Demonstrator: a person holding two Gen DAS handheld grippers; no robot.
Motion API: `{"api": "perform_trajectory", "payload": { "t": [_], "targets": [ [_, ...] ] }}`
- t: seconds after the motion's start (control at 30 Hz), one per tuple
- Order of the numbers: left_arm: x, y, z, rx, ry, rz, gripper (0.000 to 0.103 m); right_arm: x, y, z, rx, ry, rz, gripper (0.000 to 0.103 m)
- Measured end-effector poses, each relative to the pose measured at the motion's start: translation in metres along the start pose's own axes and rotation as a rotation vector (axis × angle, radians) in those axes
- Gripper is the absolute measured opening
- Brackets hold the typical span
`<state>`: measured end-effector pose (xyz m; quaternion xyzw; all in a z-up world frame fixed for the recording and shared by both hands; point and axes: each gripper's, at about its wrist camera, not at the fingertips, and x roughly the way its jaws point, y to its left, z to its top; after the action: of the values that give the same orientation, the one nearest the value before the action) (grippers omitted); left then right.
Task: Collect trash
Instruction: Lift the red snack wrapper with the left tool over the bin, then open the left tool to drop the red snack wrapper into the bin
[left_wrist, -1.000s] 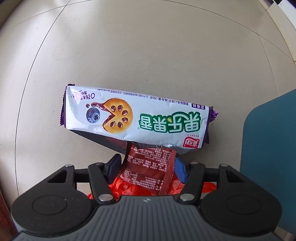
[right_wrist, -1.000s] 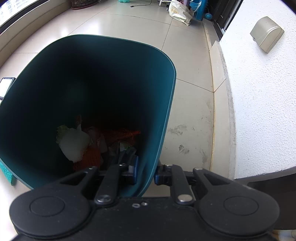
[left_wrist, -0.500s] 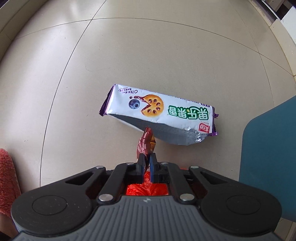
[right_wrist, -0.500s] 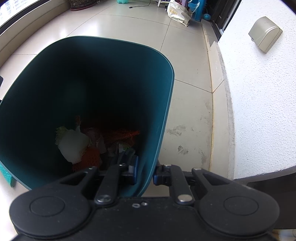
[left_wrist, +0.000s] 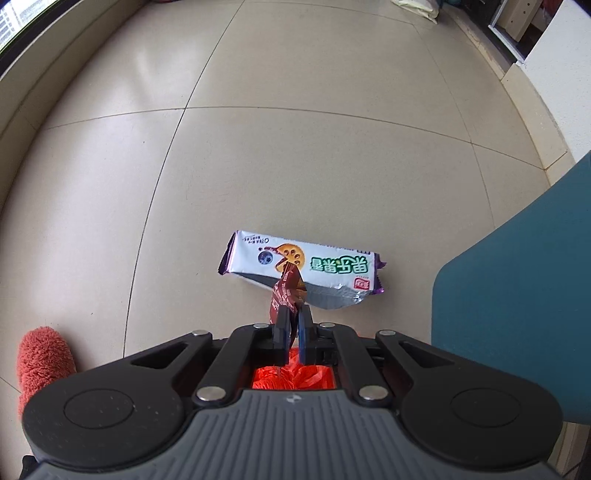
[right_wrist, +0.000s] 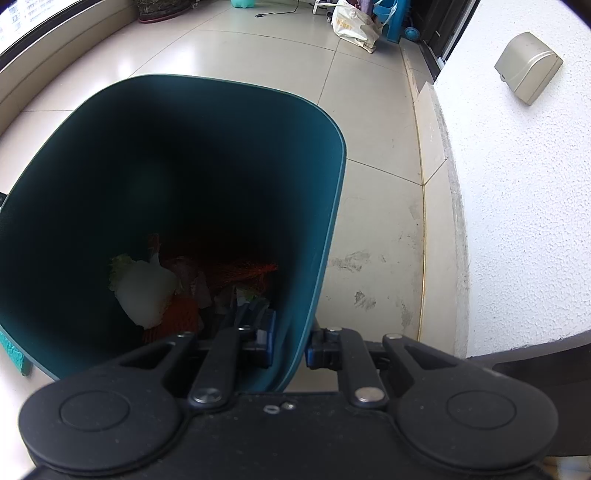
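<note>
The left gripper (left_wrist: 291, 314) is pinched tight on a dark red wrapper (left_wrist: 286, 293), which sticks up between its fingers, with an orange-red crumpled bag (left_wrist: 293, 376) showing under its body. Just beyond that wrapper a white and purple biscuit packet (left_wrist: 306, 267) lies on the tiled floor (left_wrist: 295, 155), the teal bin (left_wrist: 517, 295) standing to the packet's right. The right gripper (right_wrist: 290, 341) clamps the near wall of the bin (right_wrist: 314, 221), one finger inside and one outside, and trash (right_wrist: 177, 288) lies at the bin's bottom.
</note>
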<state>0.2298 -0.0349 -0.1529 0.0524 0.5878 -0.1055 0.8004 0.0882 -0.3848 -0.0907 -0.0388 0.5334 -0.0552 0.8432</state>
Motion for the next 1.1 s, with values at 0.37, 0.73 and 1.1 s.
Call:
{"api": "perform_trajectory", "payload": {
  "t": [0.37,0.73,1.1],
  "targets": [
    [-0.136,-0.100,0.013,0.153,-0.166,-0.161,0.004,0.001,0.002,-0.001,0.004,-0.005,-0.004,0.015],
    [-0.144,-0.224,-0.006,0.353,-0.174,-0.280,0.004,-0.001,-0.001,0.000,0.000,-0.012,0.014,0.013],
    [-0.062,-0.262,-0.036,0.410,-0.037,-0.219,0.004,-0.001,-0.002,0.000,-0.008,-0.018,0.020,0.013]
  ]
}}
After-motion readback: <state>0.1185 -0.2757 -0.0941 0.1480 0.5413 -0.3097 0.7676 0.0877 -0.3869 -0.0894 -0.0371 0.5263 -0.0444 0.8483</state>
